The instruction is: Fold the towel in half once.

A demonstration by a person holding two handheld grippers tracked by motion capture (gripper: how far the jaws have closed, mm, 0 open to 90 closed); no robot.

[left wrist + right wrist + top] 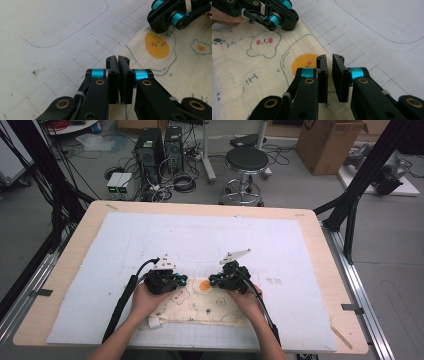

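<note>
In the high view the cream printed cloth (200,302) lies lower centre between both grippers; in the left gripper view the left gripper (117,59) looks pinched on its edge, seemingly; in the right gripper view the right gripper (330,58) stands narrowly parted over the soft, light hem.

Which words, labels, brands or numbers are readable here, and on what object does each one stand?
No readable text.
Cloth: drawings alone, egg faces and small marks, no words.
Cardboard box: a dark mark near its top edge, too small to read.
Left gripper and right gripper: no label visible.
</note>
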